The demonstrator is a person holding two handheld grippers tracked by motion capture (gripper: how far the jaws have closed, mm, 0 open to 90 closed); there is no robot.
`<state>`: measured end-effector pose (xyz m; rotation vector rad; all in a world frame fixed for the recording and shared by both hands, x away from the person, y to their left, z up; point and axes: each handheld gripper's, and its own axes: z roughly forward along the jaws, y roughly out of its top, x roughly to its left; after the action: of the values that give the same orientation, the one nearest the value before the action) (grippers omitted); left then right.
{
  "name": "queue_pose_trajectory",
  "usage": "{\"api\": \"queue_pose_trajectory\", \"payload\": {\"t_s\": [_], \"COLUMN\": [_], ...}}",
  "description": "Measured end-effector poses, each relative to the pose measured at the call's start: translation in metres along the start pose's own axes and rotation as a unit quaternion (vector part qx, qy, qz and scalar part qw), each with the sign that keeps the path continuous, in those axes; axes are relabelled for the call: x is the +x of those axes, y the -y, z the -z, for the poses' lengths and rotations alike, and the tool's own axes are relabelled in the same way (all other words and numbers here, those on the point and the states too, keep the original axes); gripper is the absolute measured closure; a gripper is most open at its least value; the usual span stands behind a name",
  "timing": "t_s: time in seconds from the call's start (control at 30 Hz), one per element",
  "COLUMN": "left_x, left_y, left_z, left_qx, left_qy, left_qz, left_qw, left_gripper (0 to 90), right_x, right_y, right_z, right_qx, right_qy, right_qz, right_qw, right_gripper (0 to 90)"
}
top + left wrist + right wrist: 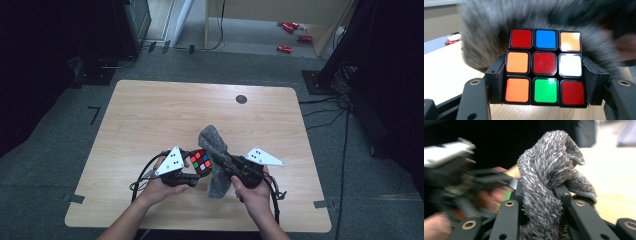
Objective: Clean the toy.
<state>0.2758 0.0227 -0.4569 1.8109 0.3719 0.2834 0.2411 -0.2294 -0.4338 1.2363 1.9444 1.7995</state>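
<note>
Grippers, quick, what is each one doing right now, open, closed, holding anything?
Left gripper: closed on the puzzle cube, pads on two opposite sides.
Right gripper: closed on the grey fuzzy cloth, bunched between its jaws.

No readable text, label, brand, number or sign is shown on the cube (545, 67), the grey cloth (549, 177) or the table (150, 115); small dots on the gripper plates spell nothing

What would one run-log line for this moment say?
left gripper: shut on puzzle cube | right gripper: shut on grey cloth | cloth against cube
</note>
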Motion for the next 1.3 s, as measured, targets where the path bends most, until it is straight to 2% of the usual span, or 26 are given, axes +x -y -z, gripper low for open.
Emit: {"api": "queue_pose_trajectory", "payload": {"t_s": [0.07, 0.1, 0.13, 0.2, 0.23, 0.3, 0.37, 0.4, 0.43, 0.47, 0.5, 0.6, 0.67, 0.73, 0.83, 0.87, 0.93, 1.0, 1.03, 1.07, 1.17, 1.2, 1.23, 1.3], "left_x": [0.005, 0.009, 0.014, 0.023, 0.027, 0.030, 0.030, 0.028, 0.028, 0.027, 0.026, 0.025, 0.026, 0.027, 0.029, 0.030, 0.034, 0.038, 0.040, 0.042, 0.045, 0.046, 0.046, 0.048], "left_y": [-0.003, -0.006, -0.008, -0.012, -0.013, -0.012, -0.011, -0.009, -0.009, -0.008, -0.008, -0.009, -0.009, -0.008, -0.007, -0.007, -0.006, -0.003, -0.001, 0.001, 0.005, 0.007, 0.008, 0.012], "left_z": [0.005, 0.009, 0.014, 0.023, 0.026, 0.028, 0.026, 0.023, 0.021, 0.020, 0.019, 0.018, 0.018, 0.017, 0.018, 0.018, 0.019, 0.020, 0.019, 0.019, 0.015, 0.013, 0.012, 0.009], "left_qx": [-0.007, -0.017, -0.032, -0.059, -0.066, -0.066, -0.054, -0.049, -0.046, -0.045, -0.043, -0.039, -0.044, -0.044, -0.041, -0.041, -0.038, -0.029, -0.025, -0.017, 0.002, 0.011, 0.019, 0.033], "left_qy": [-0.011, -0.013, -0.012, -0.009, -0.007, -0.002, 0.006, 0.011, 0.018, 0.025, 0.030, 0.034, 0.035, 0.034, 0.021, 0.012, -0.015, -0.043, -0.055, -0.065, -0.105, -0.117, -0.128, -0.145], "left_qz": [0.004, 0.012, 0.029, 0.062, 0.075, 0.088, 0.093, 0.098, 0.101, 0.103, 0.101, 0.099, 0.107, 0.113, 0.117, 0.119, 0.129, 0.134, 0.139, 0.144, 0.143, 0.140, 0.139, 0.140], "left_qw": [0.9999, 0.9997, 0.9990, 0.9962, 0.9950, 0.9939, 0.9942, 0.9939, 0.9937, 0.9934, 0.9935, 0.9938, 0.9927, 0.9921, 0.9921, 0.9919, 0.9908, 0.9896, 0.9885, 0.9873, 0.9841, 0.9831, 0.9817, 0.9789], "left_gripper": [34.9, 34.9, 34.9, 34.9, 34.9, 34.9, 34.9, 34.9, 34.9, 34.9, 34.9, 34.9, 34.9, 34.9, 34.8, 34.8, 34.8, 34.8, 34.8, 34.8, 34.8, 34.8, 34.8, 34.9], "right_x": [-0.015, -0.021, -0.027, -0.031, -0.030, -0.022, -0.014, -0.009, -0.004, -0.003, -0.004, -0.010, -0.012, -0.008, 0.001, 0.001, -0.002, -0.012, -0.020, -0.027, -0.046, -0.051, -0.058, -0.071], "right_y": [0.005, 0.008, 0.011, 0.018, 0.021, 0.028, 0.032, 0.034, 0.036, 0.038, 0.039, 0.035, 0.032, 0.034, 0.042, 0.043, 0.042, 0.036, 0.031, 0.028, 0.020, 0.018, 0.016, 0.014], "right_z": [0.000, -0.001, -0.002, -0.009, -0.012, -0.018, -0.022, -0.024, -0.026, -0.027, -0.027, -0.023, -0.021, -0.021, -0.027, -0.028, -0.028, -0.024, -0.021, -0.017, -0.005, -0.002, 0.002, 0.008], "right_qx": [0.008, 0.015, 0.027, 0.052, 0.054, 0.041, 0.028, 0.025, 0.026, 0.032, 0.032, 0.012, -0.003, -0.004, 0.030, 0.036, 0.041, 0.044, 0.043, 0.042, 0.046, 0.044, 0.044, 0.044], "right_qy": [0.027, 0.040, 0.044, 0.035, 0.029, 0.010, -0.011, -0.022, -0.024, -0.017, -0.012, 0.006, 0.013, 0.003, -0.025, -0.028, -0.024, 0.000, 0.022, 0.042, 0.104, 0.118, 0.139, 0.165], "right_qz": [-0.002, 0.006, 0.019, 0.068, 0.098, 0.153, 0.200, 0.223, 0.249, 0.265, 0.272, 0.268, 0.271, 0.287, 0.316, 0.315, 0.300, 0.265, 0.240, 0.224, 0.176, 0.161, 0.134, 0.095], "right_qw": [0.9996, 0.9991, 0.9985, 0.9957, 0.9933, 0.9873, 0.9793, 0.9742, 0.9677, 0.9636, 0.9616, 0.9632, 0.9625, 0.9579, 0.9479, 0.9479, 0.9529, 0.9632, 0.9695, 0.9728, 0.9777, 0.9788, 0.9802, 0.9808], "right_gripper": [71.7, 71.9, 71.9, 71.8, 71.7, 71.5, 71.3, 70.9, 70.6, 70.6, 70.6, 70.7, 70.8, 70.9, 70.4, 70.1, 69.7, 69.5, 69.5, 69.6, 69.6, 69.6, 69.5, 69.3]}}
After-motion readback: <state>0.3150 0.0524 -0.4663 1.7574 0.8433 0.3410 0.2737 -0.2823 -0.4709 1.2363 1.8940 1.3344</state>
